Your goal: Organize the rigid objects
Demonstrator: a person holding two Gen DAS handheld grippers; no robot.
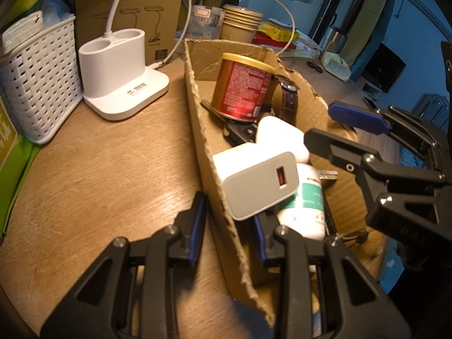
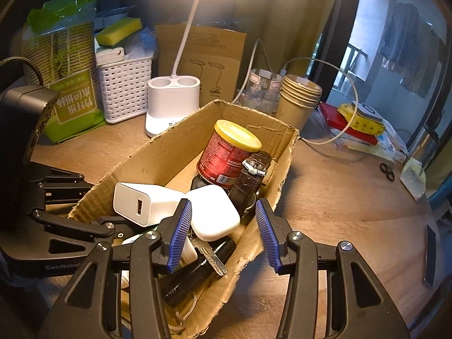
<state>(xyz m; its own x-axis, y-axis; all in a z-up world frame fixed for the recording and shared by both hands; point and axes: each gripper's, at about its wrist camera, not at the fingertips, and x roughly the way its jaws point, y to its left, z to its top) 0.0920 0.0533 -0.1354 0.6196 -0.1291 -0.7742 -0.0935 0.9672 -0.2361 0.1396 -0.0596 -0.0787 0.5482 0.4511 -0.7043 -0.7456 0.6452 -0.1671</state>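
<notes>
A torn cardboard box (image 1: 197, 104) (image 2: 158, 152) sits on the wooden table. Inside are a red can with a yellow lid (image 1: 243, 87) (image 2: 226, 152), a brown leather watch (image 1: 289, 99) (image 2: 251, 178), a white USB charger (image 1: 260, 183) (image 2: 144, 203), a white earbuds case (image 2: 217, 217), a teal-labelled bottle (image 1: 308, 206), a key (image 2: 212, 257) and a black cylinder (image 2: 195, 274). My left gripper (image 1: 228, 231) (image 2: 107, 226) is shut on the box's near wall, one finger inside and one outside. My right gripper (image 2: 222, 203) (image 1: 339, 130) is open, astride the box's right wall above the earbuds case.
A white lamp base (image 1: 121, 73) (image 2: 172, 104) and a white basket (image 1: 39, 79) (image 2: 124, 87) stand behind the box on the left. Stacked paper cups (image 2: 299, 99), cables, a red box (image 2: 347, 130) and scissors (image 2: 387, 171) lie at the back right.
</notes>
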